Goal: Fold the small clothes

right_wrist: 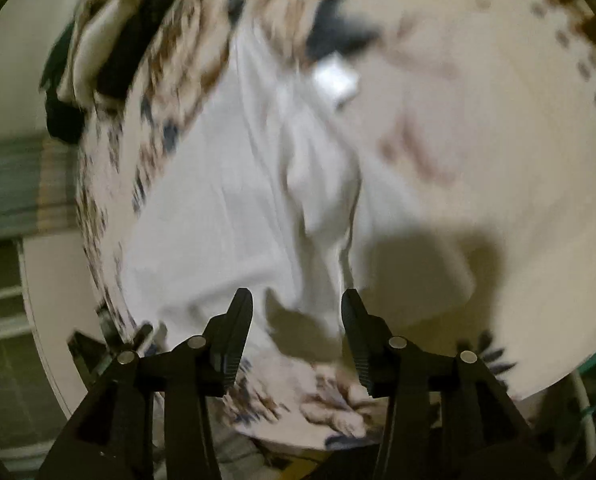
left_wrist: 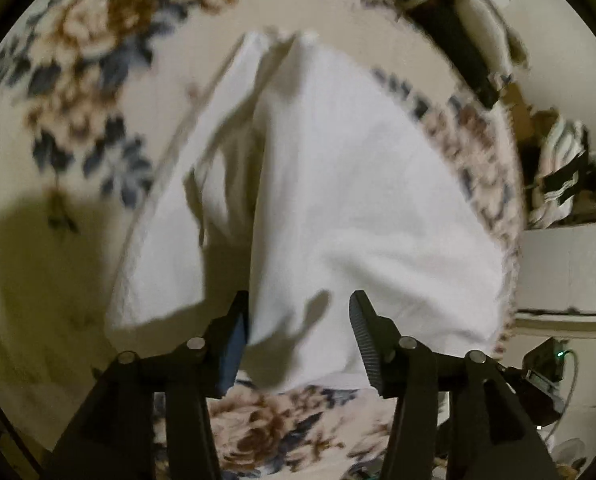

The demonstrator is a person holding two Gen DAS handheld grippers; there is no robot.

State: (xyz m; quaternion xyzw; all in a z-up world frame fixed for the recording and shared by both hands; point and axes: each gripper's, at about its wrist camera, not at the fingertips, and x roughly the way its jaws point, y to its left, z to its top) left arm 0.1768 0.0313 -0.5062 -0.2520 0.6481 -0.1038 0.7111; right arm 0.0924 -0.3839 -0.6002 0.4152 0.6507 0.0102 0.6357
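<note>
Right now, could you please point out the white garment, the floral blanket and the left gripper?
white garment (left_wrist: 358,200): left wrist view, broad flat panel.
floral blanket (left_wrist: 89,40): left wrist view, flower print.
left gripper (left_wrist: 298,344): left wrist view, between its fingertips.

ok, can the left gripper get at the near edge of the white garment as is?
Probably yes: the left gripper stands open right over the white garment, whose near edge lies between its fingers, nothing in the way.

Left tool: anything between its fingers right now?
Yes, in the left wrist view the near edge of the white garment lies between the open left tool fingers, unpinched.
</note>
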